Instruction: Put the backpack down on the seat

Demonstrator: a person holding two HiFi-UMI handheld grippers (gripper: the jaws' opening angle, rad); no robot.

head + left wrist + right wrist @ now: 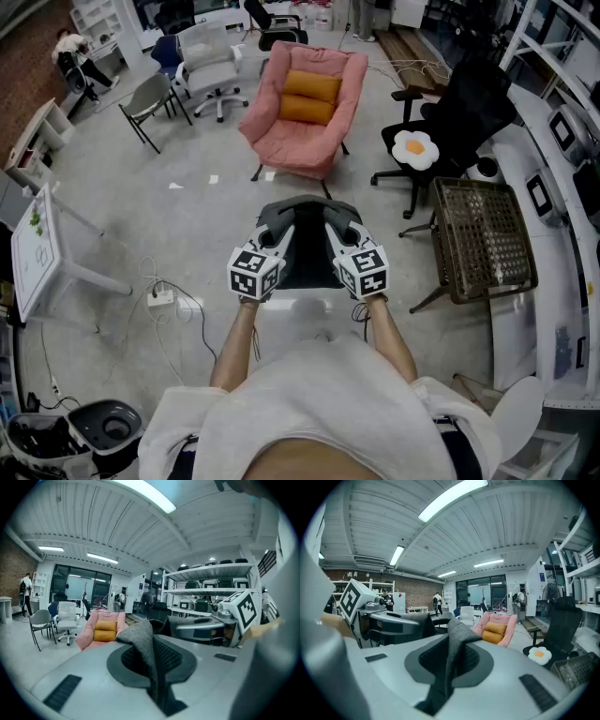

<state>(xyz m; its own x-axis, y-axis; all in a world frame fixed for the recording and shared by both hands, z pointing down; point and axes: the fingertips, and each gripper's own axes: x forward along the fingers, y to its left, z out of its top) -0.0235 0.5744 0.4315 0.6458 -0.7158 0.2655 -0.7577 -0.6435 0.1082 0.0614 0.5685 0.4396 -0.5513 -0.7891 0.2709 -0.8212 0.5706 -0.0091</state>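
A dark grey backpack [307, 246] hangs in front of me above the floor, held up by both grippers. My left gripper [284, 234] is shut on a grey fabric strap [146, 645] of the backpack, which runs up out of its jaws. My right gripper [332, 234] is shut on another grey strap [456, 641] the same way. The two grippers sit side by side, close together; the right one [208, 629] shows in the left gripper view. The seat, a pink armchair [309, 131] with an orange cushion [310, 95], stands a few steps ahead on the floor.
A black office chair [464, 117] with a fried-egg cushion [414, 147] stands right of the armchair. A mesh-topped side table [483, 239] is at my right, a white table [37, 258] at my left. A power strip with cables [161, 298] lies on the floor.
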